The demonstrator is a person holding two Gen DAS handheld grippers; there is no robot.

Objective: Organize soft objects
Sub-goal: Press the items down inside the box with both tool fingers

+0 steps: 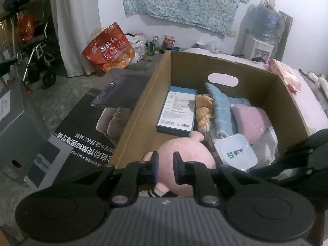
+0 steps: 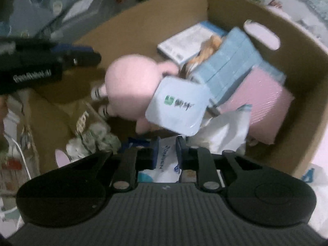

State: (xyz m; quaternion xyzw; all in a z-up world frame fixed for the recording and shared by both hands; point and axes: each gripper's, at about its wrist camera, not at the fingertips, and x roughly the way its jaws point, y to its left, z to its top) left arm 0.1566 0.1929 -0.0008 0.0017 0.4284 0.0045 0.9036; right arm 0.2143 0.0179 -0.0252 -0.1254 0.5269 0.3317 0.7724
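Note:
A cardboard box (image 1: 143, 102) holds a pink plush toy (image 1: 184, 155), a blue folded towel (image 1: 221, 110), a pink pad (image 1: 254, 121), an orange knit item (image 1: 204, 110), a blue-and-white carton (image 1: 178, 110) and a pale blue wipes pack (image 1: 235, 155). My left gripper (image 1: 166, 164) hovers just above the plush, jaws a little apart, nothing between them. In the right wrist view the plush (image 2: 129, 86), wipes pack (image 2: 178, 106) and towel (image 2: 227, 65) lie in the box (image 2: 143, 20). My right gripper (image 2: 167, 147) is open over a white plastic pack (image 2: 168, 153) at the box's near edge.
A large dark printed carton (image 1: 82, 127) lies on the floor left of the box. An orange bag (image 1: 110, 47) and bottles stand by the wall. A pink bed (image 1: 307, 94) lies right, a water dispenser (image 1: 260, 47) behind. A wheeled frame (image 1: 39, 61) stands far left.

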